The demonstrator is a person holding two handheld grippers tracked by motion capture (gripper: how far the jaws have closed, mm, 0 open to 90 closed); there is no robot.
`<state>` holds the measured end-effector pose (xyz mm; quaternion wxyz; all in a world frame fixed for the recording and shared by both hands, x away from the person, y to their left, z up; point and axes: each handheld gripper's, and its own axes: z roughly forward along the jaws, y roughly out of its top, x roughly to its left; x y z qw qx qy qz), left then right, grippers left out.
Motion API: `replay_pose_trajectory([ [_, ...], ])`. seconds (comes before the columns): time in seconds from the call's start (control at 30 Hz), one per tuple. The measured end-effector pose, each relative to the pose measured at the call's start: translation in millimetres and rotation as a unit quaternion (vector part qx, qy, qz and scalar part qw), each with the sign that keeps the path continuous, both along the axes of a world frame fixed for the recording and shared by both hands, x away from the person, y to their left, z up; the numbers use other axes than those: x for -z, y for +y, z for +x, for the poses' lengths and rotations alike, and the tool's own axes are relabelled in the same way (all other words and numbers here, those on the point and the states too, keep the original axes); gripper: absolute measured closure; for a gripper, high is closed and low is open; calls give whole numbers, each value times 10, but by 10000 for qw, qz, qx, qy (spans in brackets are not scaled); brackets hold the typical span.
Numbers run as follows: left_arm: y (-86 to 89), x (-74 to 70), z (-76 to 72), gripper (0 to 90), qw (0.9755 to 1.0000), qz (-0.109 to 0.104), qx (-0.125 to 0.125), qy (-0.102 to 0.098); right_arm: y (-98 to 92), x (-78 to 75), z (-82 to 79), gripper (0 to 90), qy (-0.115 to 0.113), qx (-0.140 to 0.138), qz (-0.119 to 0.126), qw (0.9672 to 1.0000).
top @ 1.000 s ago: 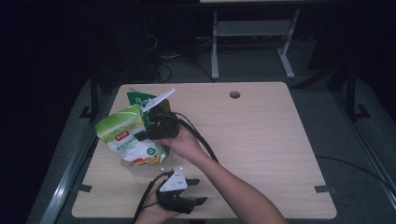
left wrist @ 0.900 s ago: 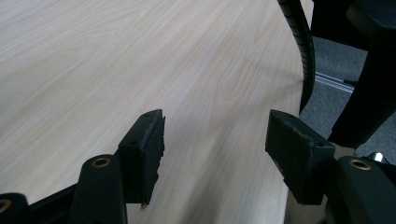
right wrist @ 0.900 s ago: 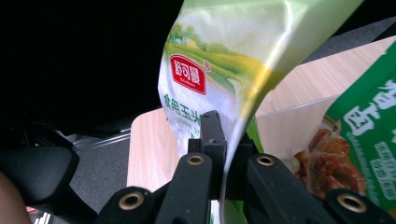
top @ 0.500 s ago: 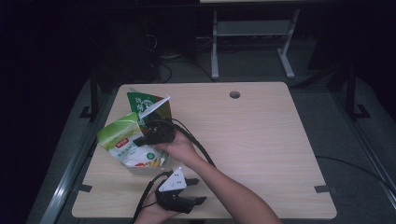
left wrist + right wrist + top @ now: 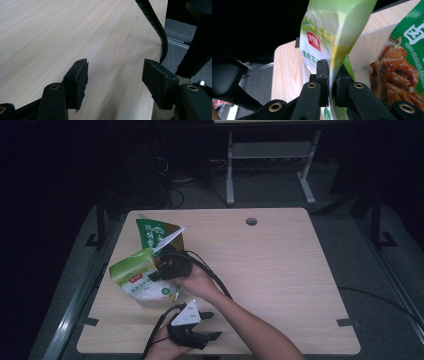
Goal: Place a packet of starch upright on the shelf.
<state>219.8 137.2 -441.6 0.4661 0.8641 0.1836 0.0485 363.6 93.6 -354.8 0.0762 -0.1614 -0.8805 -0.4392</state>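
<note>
Dark floor lies around the pale wooden bench (image 5: 280, 270). The light green bag (image 5: 332, 32) is pinched at its edge by the right tongs (image 5: 159, 269), whose jaws have just been opening a little. It sits at the bench's left, touching a dark green packet (image 5: 152, 232) just behind. The left tongs (image 5: 115, 75) are held wide with nothing between them, near the front edge.

a light wooden table (image 5: 280, 270) with a cable hole (image 5: 251, 221); a metal stand (image 5: 270, 155) behind it.
</note>
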Motion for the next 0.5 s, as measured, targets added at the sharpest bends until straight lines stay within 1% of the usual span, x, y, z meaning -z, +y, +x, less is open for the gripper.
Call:
replay_pose_trajectory([
  [0.1, 7, -1, 2, 373, 10000, 23, -13, 5, -27, 16, -13, 859, -32, -7, -74, 10000],
  [0.13, 11, -3, 4, 374, 10000, 26, -18, 6, -36, 31, -7, 861, -110, -33, -67, 9999],
  [0.2, 13, -2, 5, 374, 10000, 4, -48, 32, -64, 55, -11, 861, -33, -2, -88, 10000],
  [0.27, 9, -1, 7, 374, 10000, -30, -64, 22, -92, 92, 0, 866, -68, -11, -151, 9999],
  [0.3, 9, 0, 10, 374, 10000, -36, -67, 17, -112, 113, 7, 864, -53, -7, -144, 9999],
  [0.33, 8, 1, 13, 374, 10000, -25, -62, 10, -133, 127, 9, 859, 24, 12, -126, 9999],
  [0.37, 8, 3, 14, 374, 10000, -6, -58, 11, -151, 141, 19, 842, 25, 8, -132, 9999],
  [0.4, 4, 6, 17, 374, 10000, 17, -49, 20, -162, 140, 19, 826, 121, 22, -130, 9998],
  [0.5, -5, 11, 15, 373, 10000, 39, -60, 34, -196, 117, 29, 773, 159, 6, -55, 9999],
])
